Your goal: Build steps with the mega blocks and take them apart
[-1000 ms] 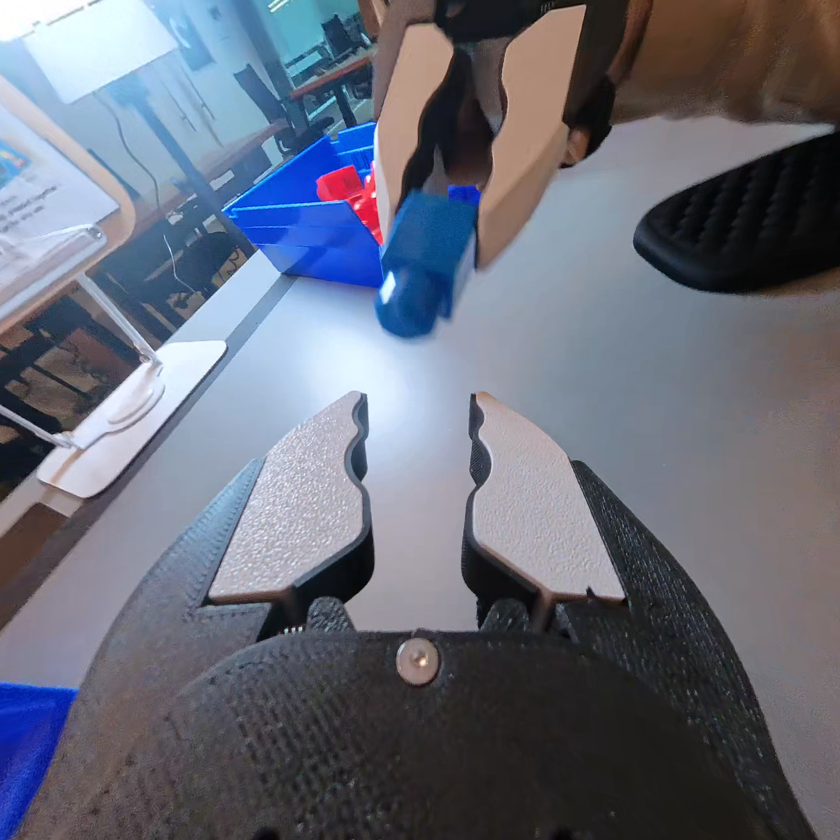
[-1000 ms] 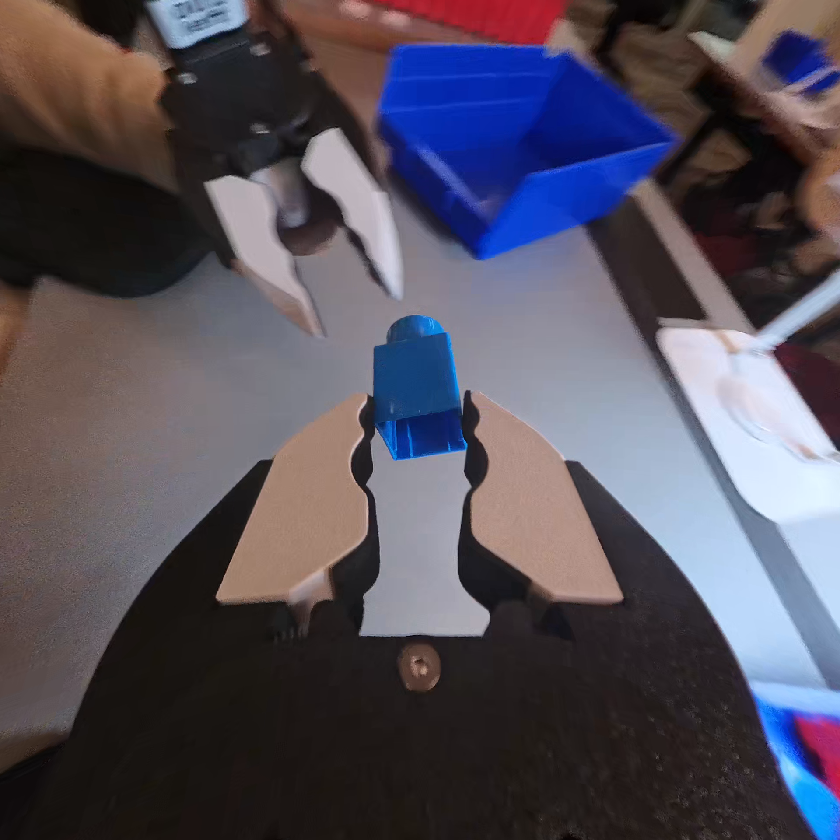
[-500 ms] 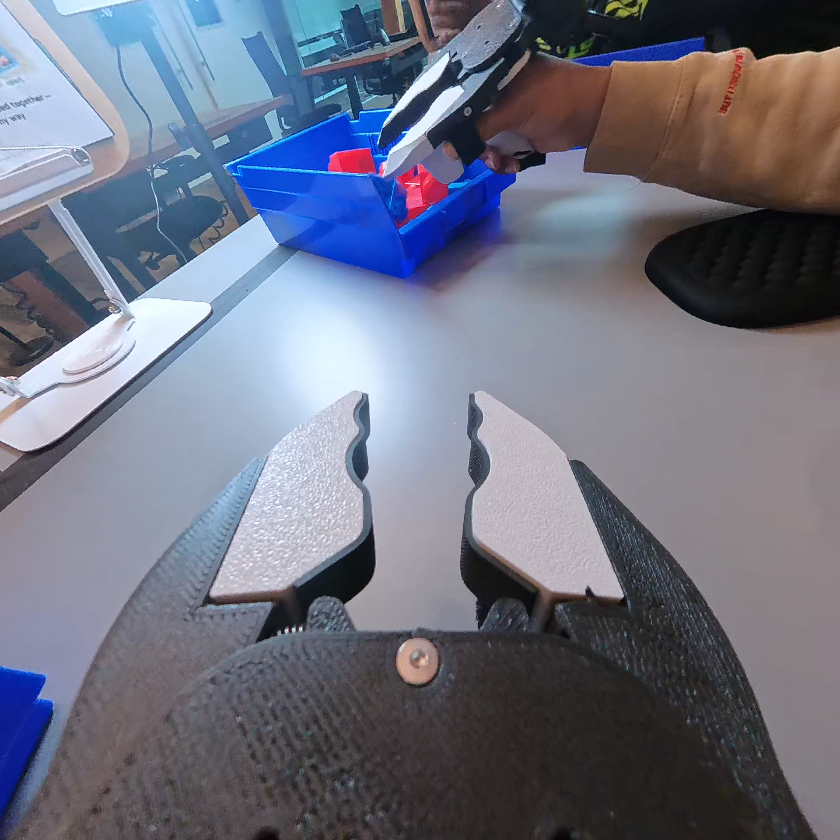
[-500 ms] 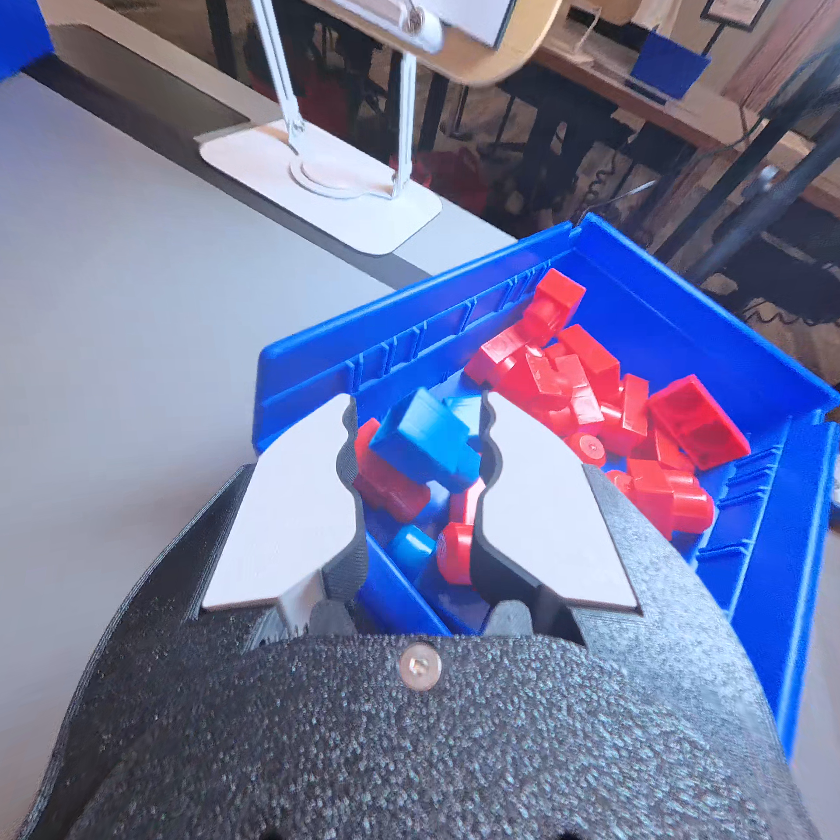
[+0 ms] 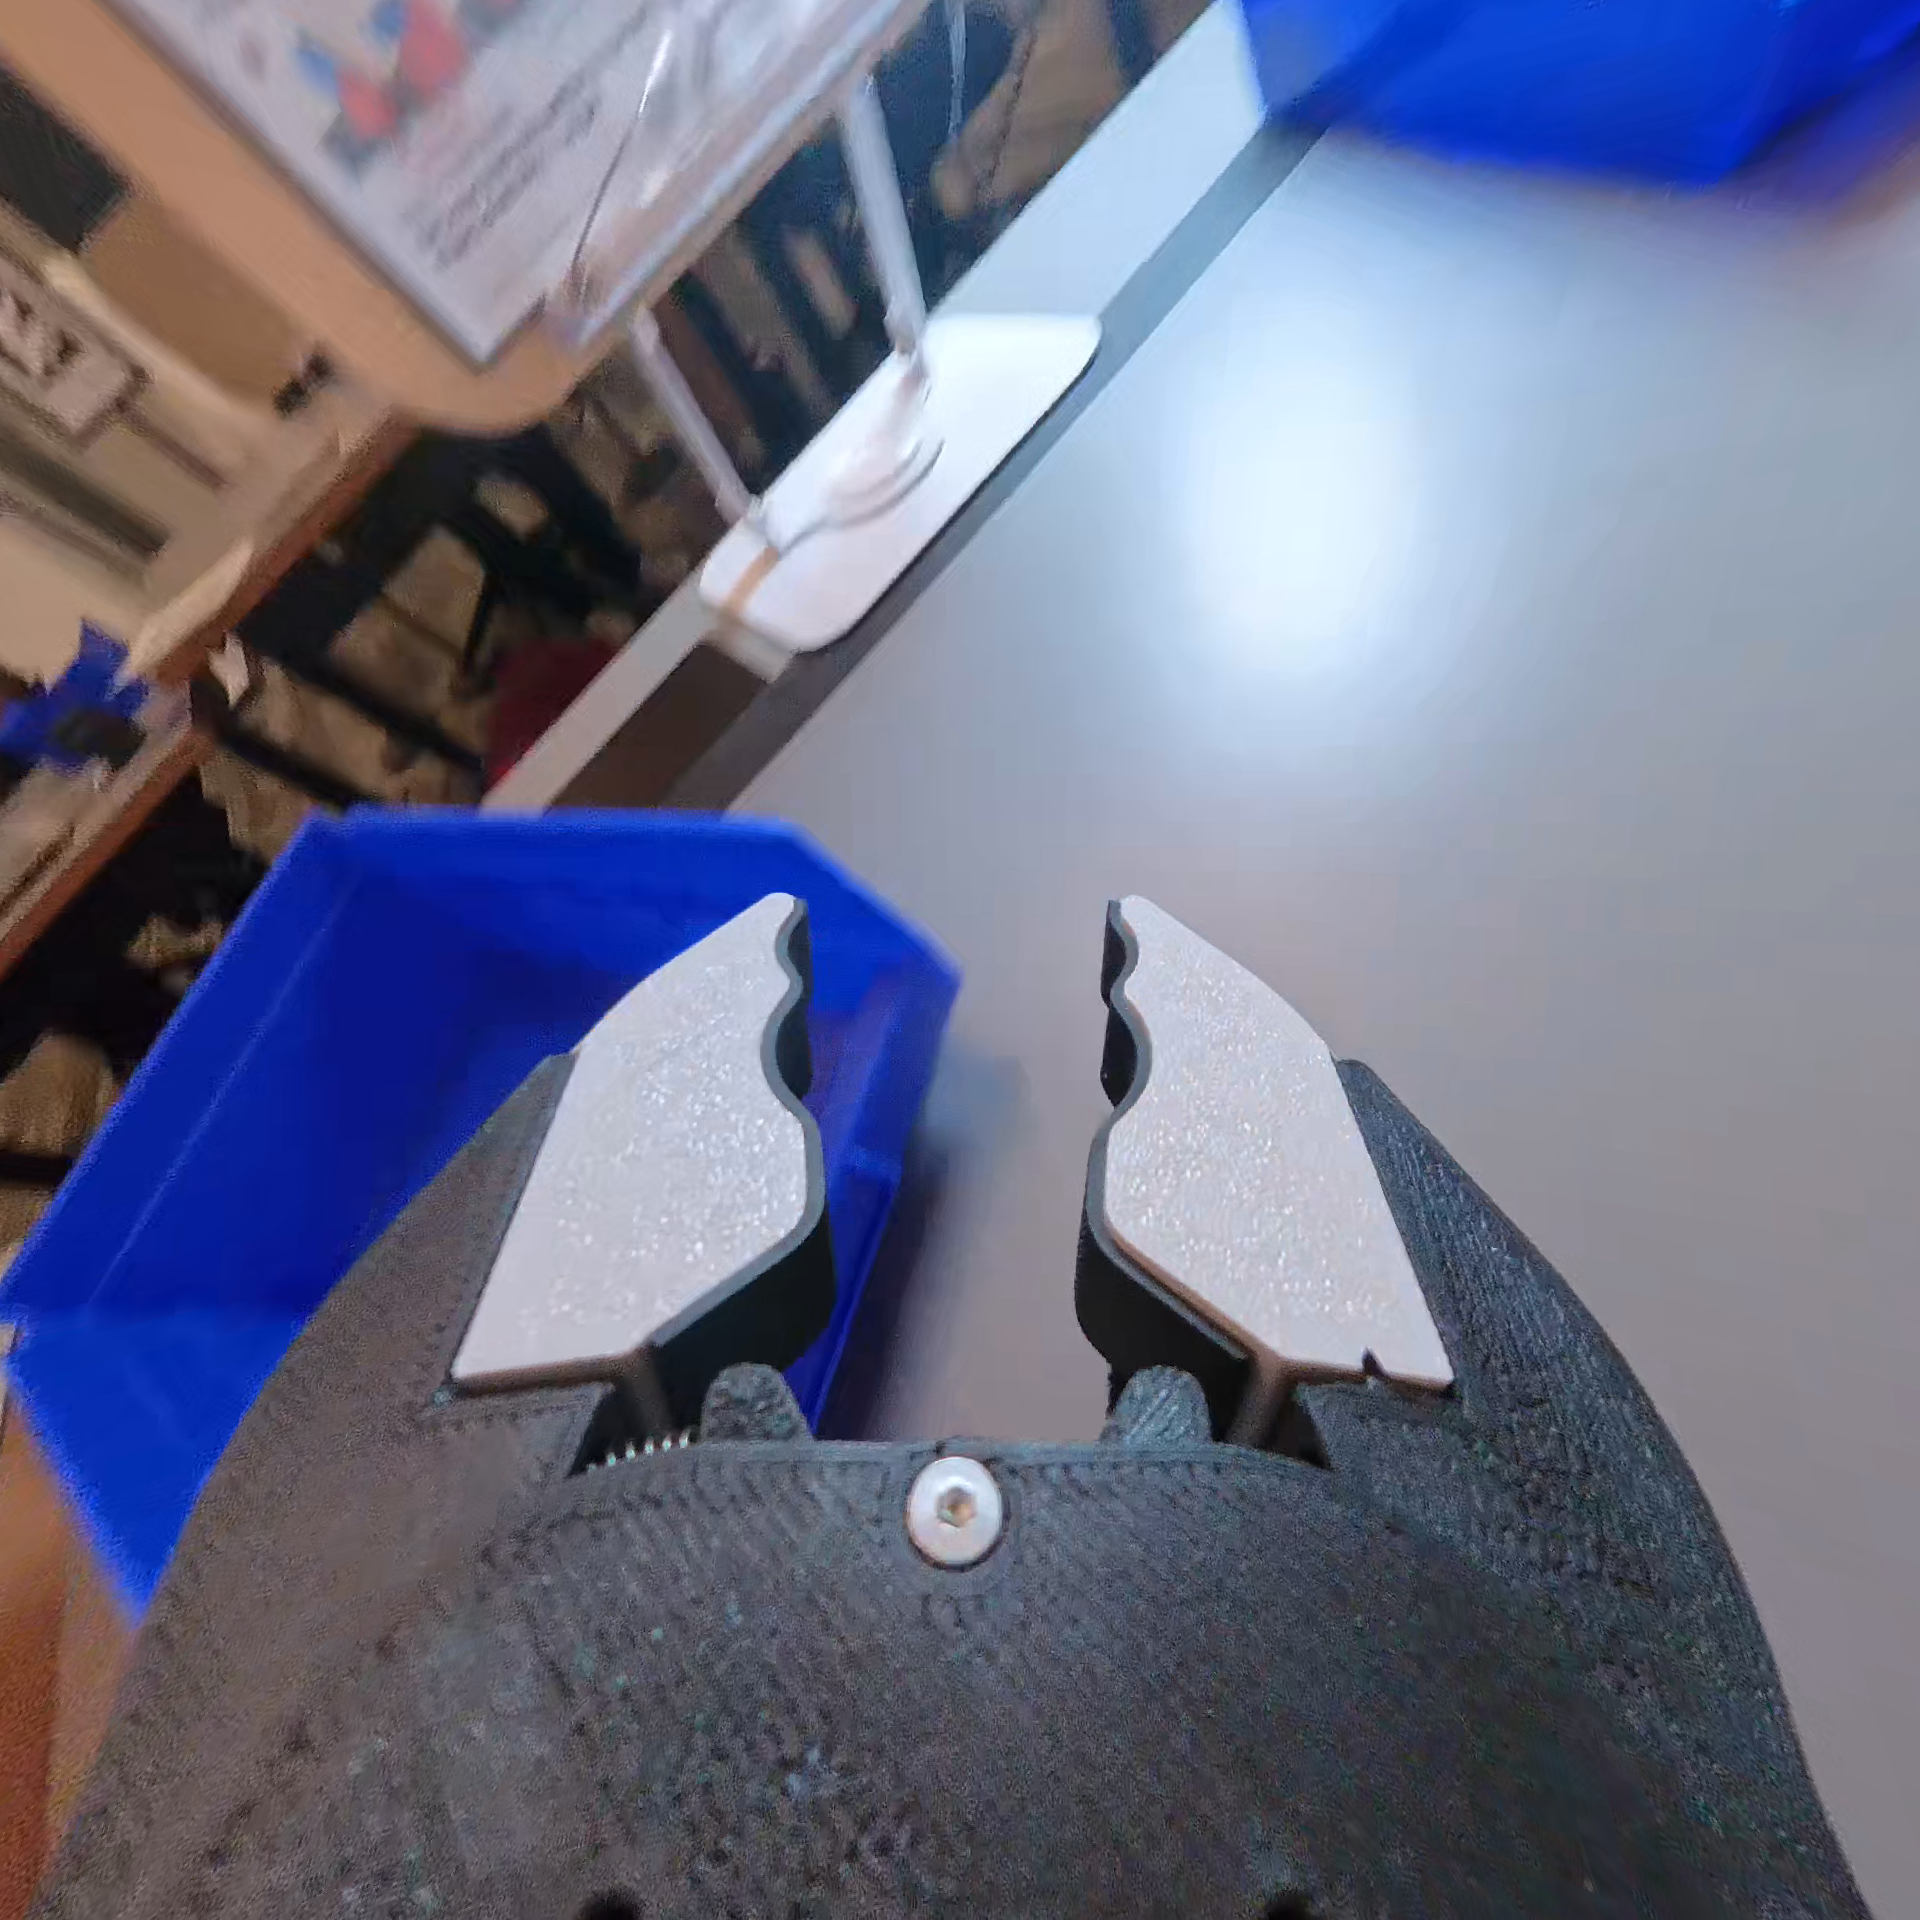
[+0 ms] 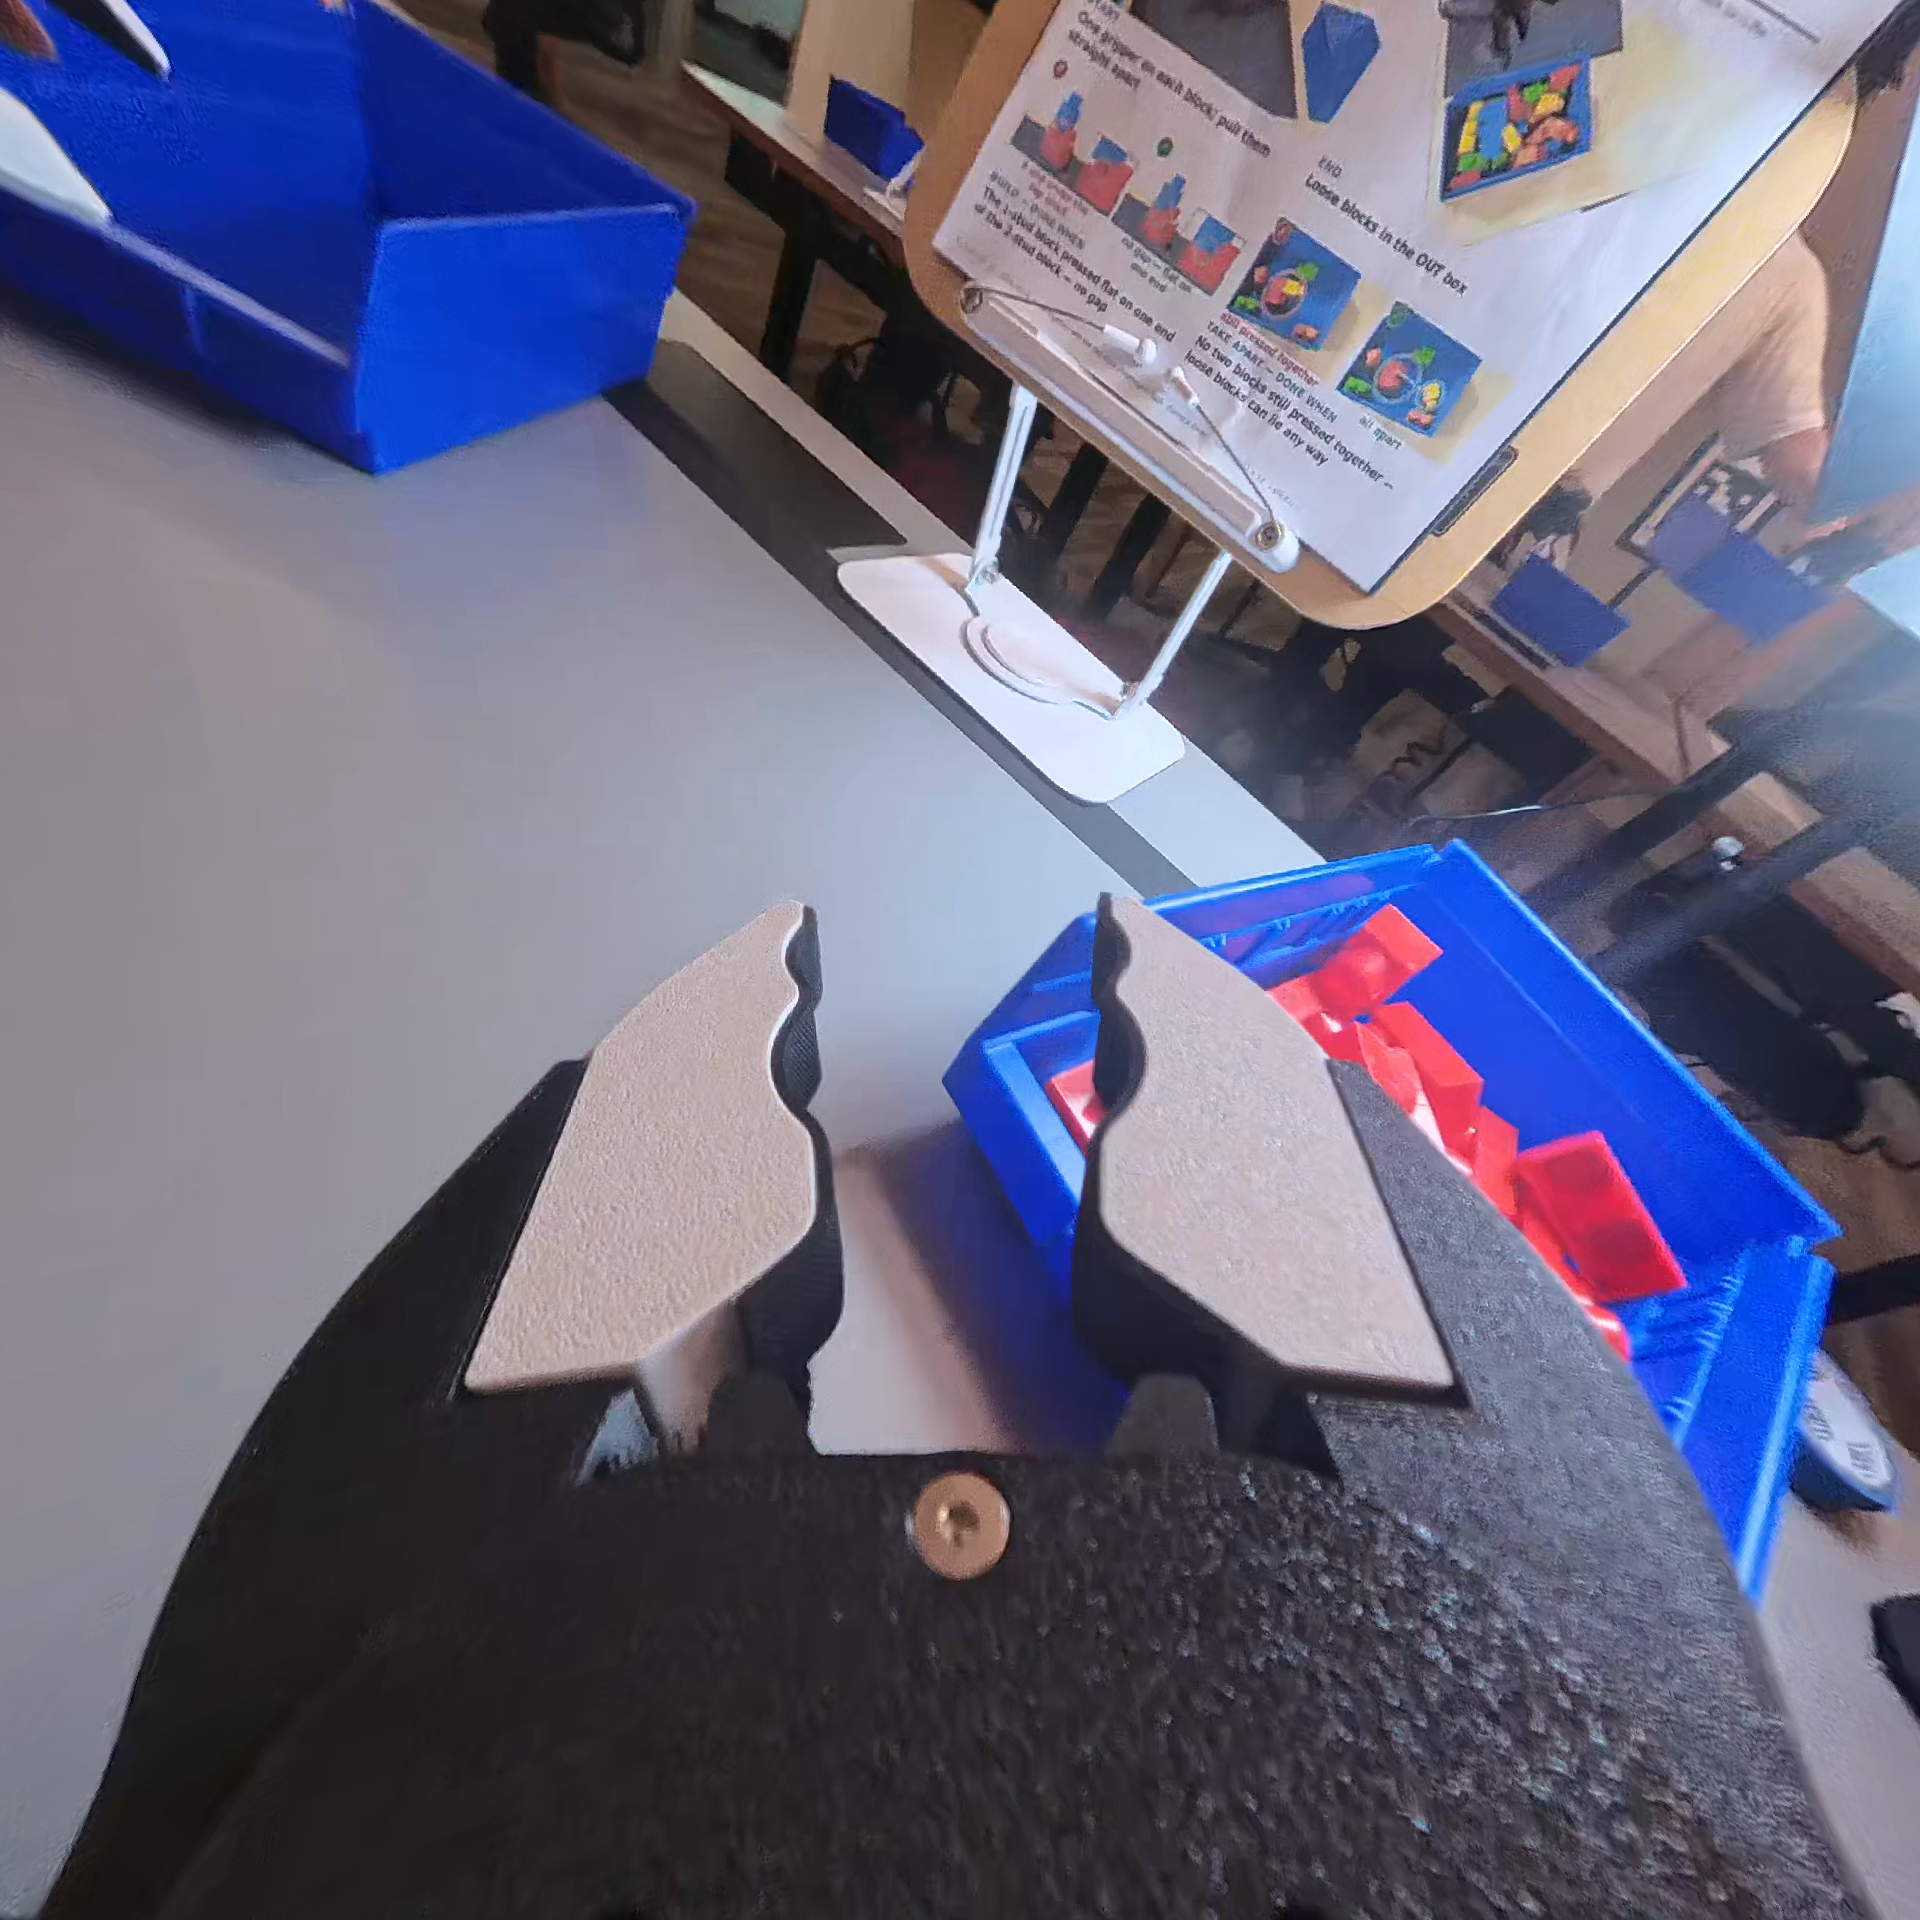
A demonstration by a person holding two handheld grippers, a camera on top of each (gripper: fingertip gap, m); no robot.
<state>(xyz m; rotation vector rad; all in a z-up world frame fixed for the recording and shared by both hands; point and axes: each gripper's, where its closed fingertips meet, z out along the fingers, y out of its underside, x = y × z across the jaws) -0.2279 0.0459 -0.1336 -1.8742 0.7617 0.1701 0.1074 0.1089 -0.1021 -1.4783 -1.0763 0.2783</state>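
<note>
Across both wrist views, a smooth grey tabletop (image 6: 416,727) is filling most of the frame, with a dark strip running along its far edge. Beyond that edge, a blurred workroom with wooden desks and dark chair legs is showing.

Near the upper right of the right wrist view, a white stand (image 6: 1039,675) is holding up a tilted wooden board carrying an illustrated instruction sheet (image 6: 1351,260). The same stand (image 5: 904,478) is sitting at top centre of the left wrist view.

At lower centre of the left wrist view, the left gripper (image 5: 956,925) is hanging with its jaws apart and nothing between them, over the right wall of a blue bin (image 5: 343,1060) whose inside is blurred.

At lower centre of the right wrist view, the right gripper (image 6: 951,925) is also standing apart and empty. Just right of it, a second blue bin (image 6: 1621,1070) is holding a loose heap of red mega blocks (image 6: 1590,1226), lying tilted every which way; its long axis is running toward the lower right.
</note>
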